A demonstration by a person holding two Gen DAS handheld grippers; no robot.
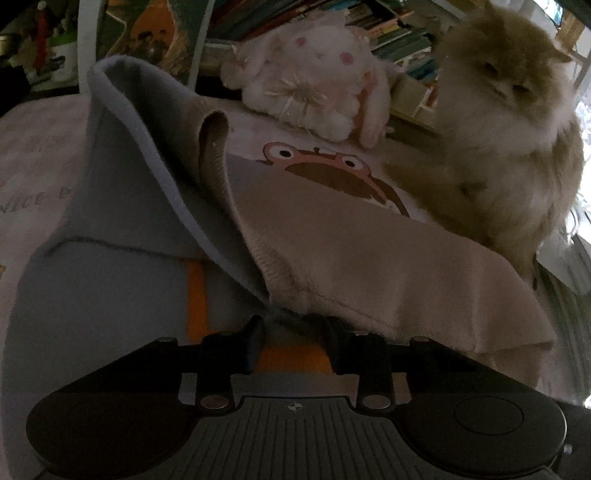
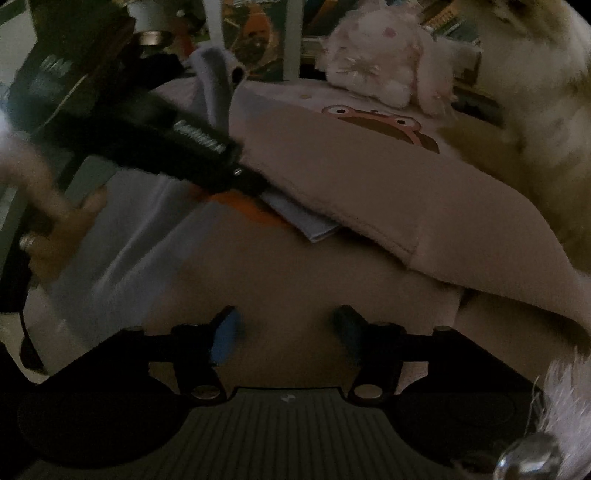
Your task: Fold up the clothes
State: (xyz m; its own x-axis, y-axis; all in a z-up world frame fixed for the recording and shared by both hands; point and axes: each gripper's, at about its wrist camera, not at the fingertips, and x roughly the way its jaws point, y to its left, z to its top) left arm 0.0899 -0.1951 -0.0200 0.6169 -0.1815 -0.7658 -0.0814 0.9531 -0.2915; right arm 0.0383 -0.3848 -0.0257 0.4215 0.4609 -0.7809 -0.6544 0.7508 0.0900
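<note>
A beige sweatshirt [image 1: 369, 258] with a grey-blue hood lining [image 1: 122, 177] and a brown frog print [image 1: 332, 177] lies on the bed. My left gripper [image 1: 293, 338] has its fingers a little apart at the garment's folded edge, with cloth and an orange strip [image 1: 195, 295] between them; its grip is unclear. In the right wrist view the left gripper [image 2: 255, 188] reaches in from the left onto the fold. My right gripper [image 2: 284, 332] is open over beige cloth [image 2: 295, 266] and holds nothing.
A fluffy cream-and-tan cat [image 1: 509, 129] sits at the right, against the garment. A white plush bunny [image 1: 314, 81] lies at the far edge. Bookshelves [image 1: 369, 22] stand behind. The pale printed bedsheet [image 1: 33, 166] shows at the left.
</note>
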